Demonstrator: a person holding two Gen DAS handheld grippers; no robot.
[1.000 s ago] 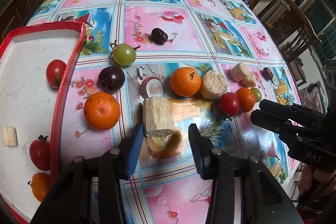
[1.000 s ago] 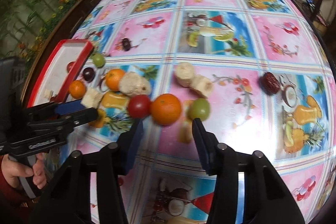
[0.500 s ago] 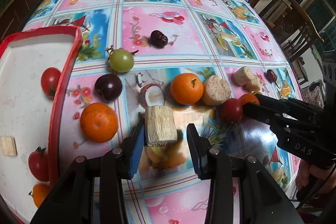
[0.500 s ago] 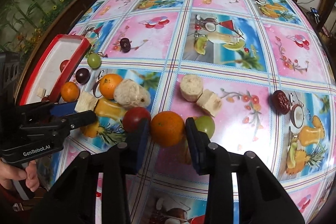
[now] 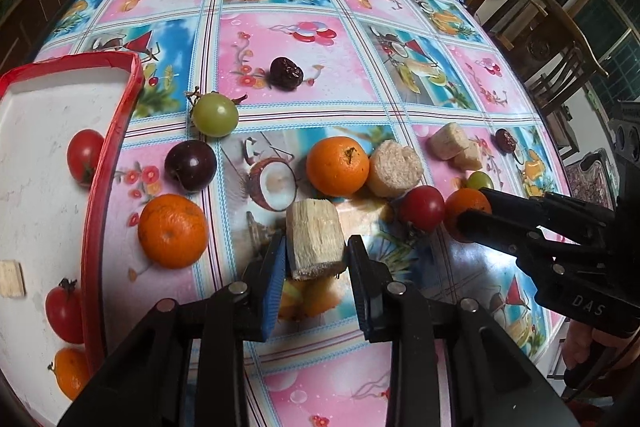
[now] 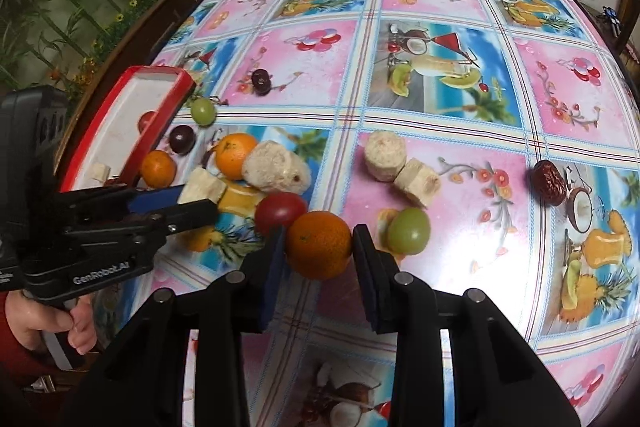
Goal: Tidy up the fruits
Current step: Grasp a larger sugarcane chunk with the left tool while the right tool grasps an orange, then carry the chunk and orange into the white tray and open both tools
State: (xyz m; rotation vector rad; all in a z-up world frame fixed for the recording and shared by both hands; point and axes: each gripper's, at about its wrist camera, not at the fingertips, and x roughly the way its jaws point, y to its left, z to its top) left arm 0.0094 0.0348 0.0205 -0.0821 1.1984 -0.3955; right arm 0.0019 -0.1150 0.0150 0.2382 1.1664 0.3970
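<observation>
A pale, fibrous sugarcane chunk (image 5: 316, 231) stands on the fruit-print tablecloth. My left gripper (image 5: 316, 249) has its jaws closing, and both blue pads touch the chunk's sides. In the right wrist view that gripper (image 6: 196, 201) comes in from the left with the chunk (image 6: 202, 187) at its tips. My right gripper (image 6: 319, 247) is shut on a small orange (image 6: 318, 233), which sits on the cloth between a red tomato (image 6: 280, 211) and a green grape (image 6: 409, 231). The red-rimmed white tray (image 5: 116, 131) lies at the left and holds tomatoes, a small orange and a cane piece.
Loose on the cloth are two oranges (image 5: 173, 231) (image 5: 338, 167), a dark plum (image 5: 191, 165), a green grape (image 5: 215, 115), a dark date (image 5: 286, 73) and a cane round (image 5: 394, 169). Further cane pieces (image 6: 384, 155) and another date (image 6: 550, 183) lie to the right. Wooden chairs (image 5: 560, 39) stand beyond the table's right edge.
My left gripper's jaws have narrowed onto the cane chunk. My right gripper moved forward around the orange and closed on it.
</observation>
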